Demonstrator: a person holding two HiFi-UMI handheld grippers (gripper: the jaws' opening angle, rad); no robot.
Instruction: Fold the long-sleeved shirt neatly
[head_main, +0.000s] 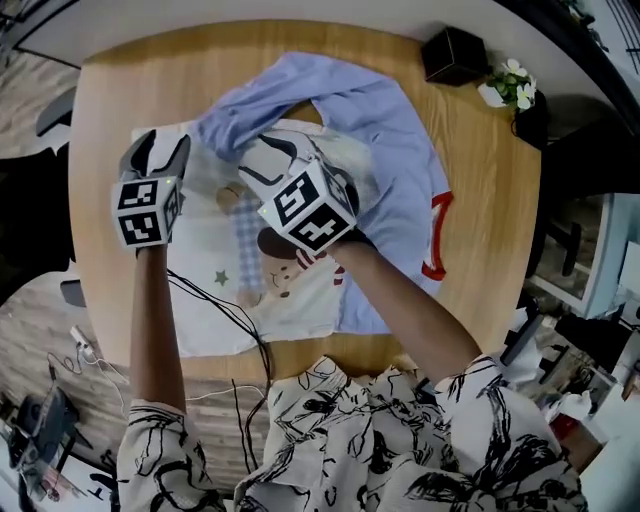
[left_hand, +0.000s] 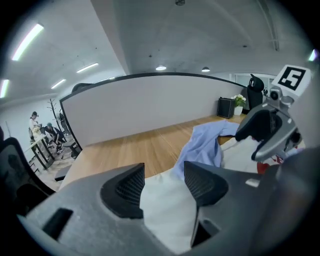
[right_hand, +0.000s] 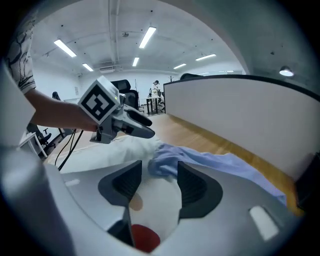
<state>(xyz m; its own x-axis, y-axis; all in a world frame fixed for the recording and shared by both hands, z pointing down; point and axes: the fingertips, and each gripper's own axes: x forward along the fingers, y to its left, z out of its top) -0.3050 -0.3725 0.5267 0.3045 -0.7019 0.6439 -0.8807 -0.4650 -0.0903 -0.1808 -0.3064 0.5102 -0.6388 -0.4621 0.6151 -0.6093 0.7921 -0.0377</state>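
Patterned sleeves (head_main: 400, 440) reach forward, both forearms angled down over the bench (head_main: 490, 200). Left claw (left_hand: 164, 186) and right claw (right_hand: 159, 182) stand half-wide and empty above the long-sleeved shirt (head_main: 215, 300). It lies lengthwise away from the person, blue sleeve (head_main: 300, 85) bunched across its far end. A black box (head_main: 453, 55) and flowers (head_main: 512, 85) sit beyond.

I read the shirt (head_main: 300, 285) as soft matt cloth, white and pale blue, on a smooth light wood table (head_main: 120, 100). Left gripper (left_hand: 164, 175) and right gripper (right_hand: 160, 172): matt grey plastic, ribbed dark pads (left_hand: 129, 189).
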